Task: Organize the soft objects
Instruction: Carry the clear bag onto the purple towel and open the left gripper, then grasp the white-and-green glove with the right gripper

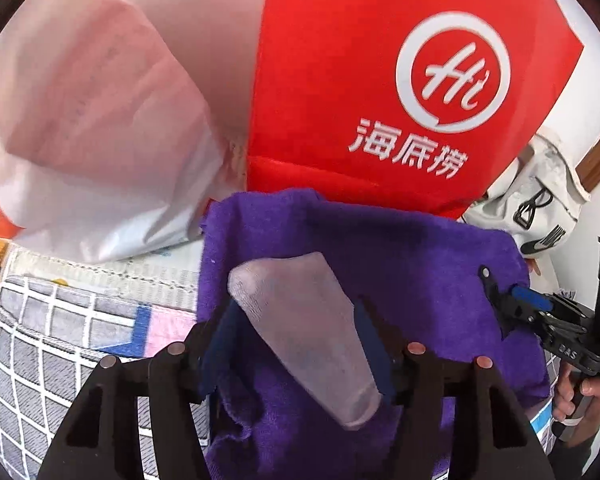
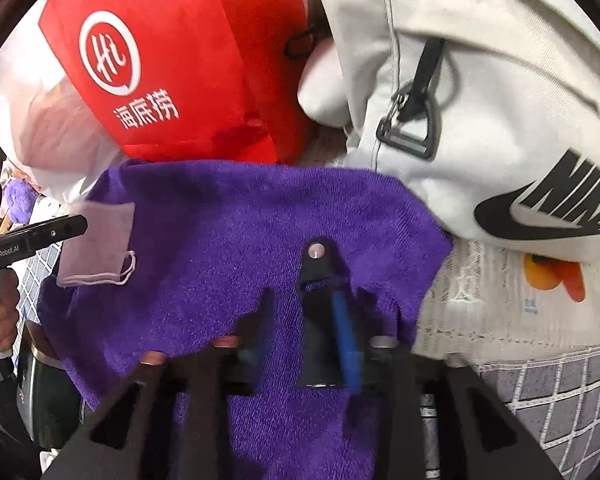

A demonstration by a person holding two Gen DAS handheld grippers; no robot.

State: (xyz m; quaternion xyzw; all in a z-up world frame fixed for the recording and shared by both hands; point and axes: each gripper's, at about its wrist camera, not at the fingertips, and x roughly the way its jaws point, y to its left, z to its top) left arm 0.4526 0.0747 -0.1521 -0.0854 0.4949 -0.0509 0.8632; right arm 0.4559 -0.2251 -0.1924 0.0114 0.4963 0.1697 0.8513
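Left wrist view: left gripper [image 1: 296,320] points down over a purple towel [image 1: 400,264] spread on the surface. Jaws stand part open. A pale grey sock [image 1: 304,328] lies on the towel between the blue-padded fingers; the pads sit beside it, and I cannot tell whether they touch it. No clear squeeze visible.

Behind the towel: a red bag [image 1: 360,80] with a white round logo, its lower edge touching the towel's far edge. A white plastic bag [image 1: 80,140] to its left. A white Nike bag [image 1: 540,200] at far right. A grey checked cloth [image 1: 40,340] lies left of the towel.

Right wrist view: right gripper [image 2: 304,320] sits low over the same towel's near half, jaws part open. Nothing is held; only towel shows between the fingers. The sock [image 2: 96,244] appears at the towel's left edge, under the tip of the left gripper. The Nike bag overlaps the towel's right corner. A hand [image 2: 0,320] grips the left gripper's handle.
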